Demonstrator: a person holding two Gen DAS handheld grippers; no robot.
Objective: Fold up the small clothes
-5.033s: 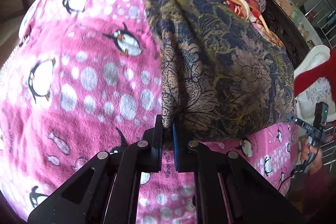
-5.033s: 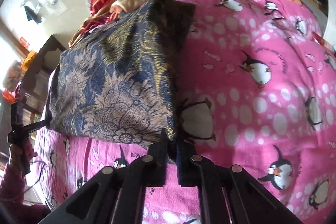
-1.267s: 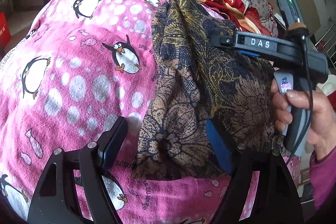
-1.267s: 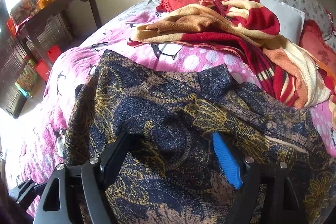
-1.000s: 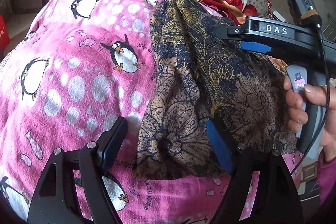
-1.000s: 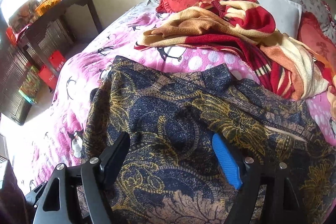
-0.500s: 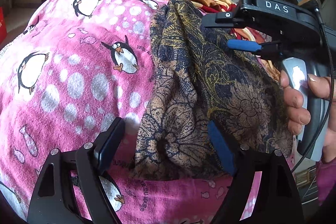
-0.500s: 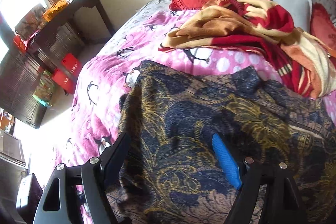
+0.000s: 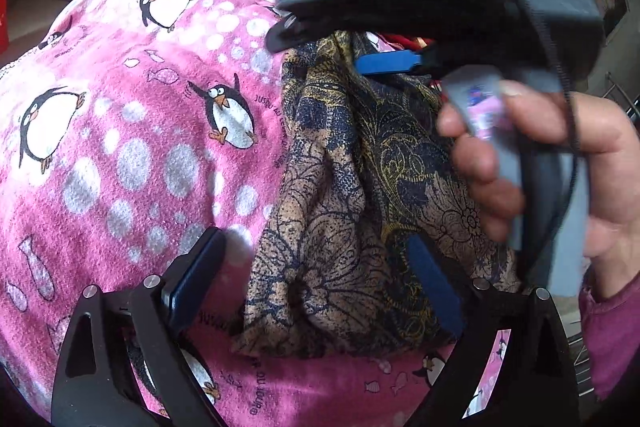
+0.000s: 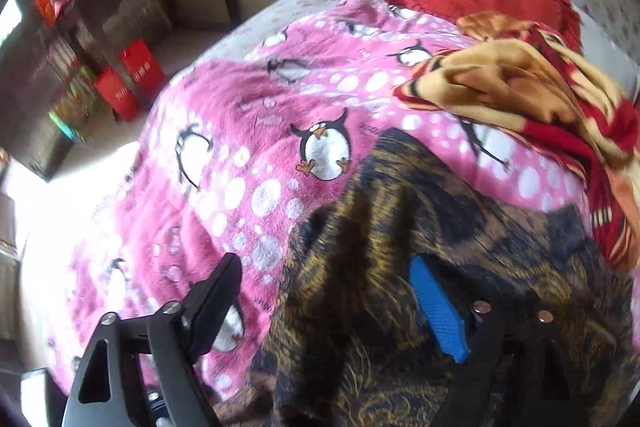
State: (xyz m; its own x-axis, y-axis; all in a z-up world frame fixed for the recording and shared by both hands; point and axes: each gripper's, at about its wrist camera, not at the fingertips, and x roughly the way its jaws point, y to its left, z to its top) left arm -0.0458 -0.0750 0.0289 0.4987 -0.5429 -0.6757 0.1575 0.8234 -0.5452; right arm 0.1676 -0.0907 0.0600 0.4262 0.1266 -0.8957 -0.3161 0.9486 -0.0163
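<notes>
Left gripper (image 9: 316, 283) is gaping wide, gripping nothing; right gripper (image 10: 332, 303) likewise. Patterned garment (image 9: 360, 211) is lying bunched between both, long axis running away up the pink blanket (image 9: 120, 131); bare blanket is lying leftward.

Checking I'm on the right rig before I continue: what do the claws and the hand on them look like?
Left claw: black angular fingers with silver rivets, dark blue pads. Right claw: same black frame, bright blue ribbed pad. From the left wrist view its black body carries blurred white lettering, a grey handle and a black cable. The bare right hand wears a magenta sleeve.
</notes>
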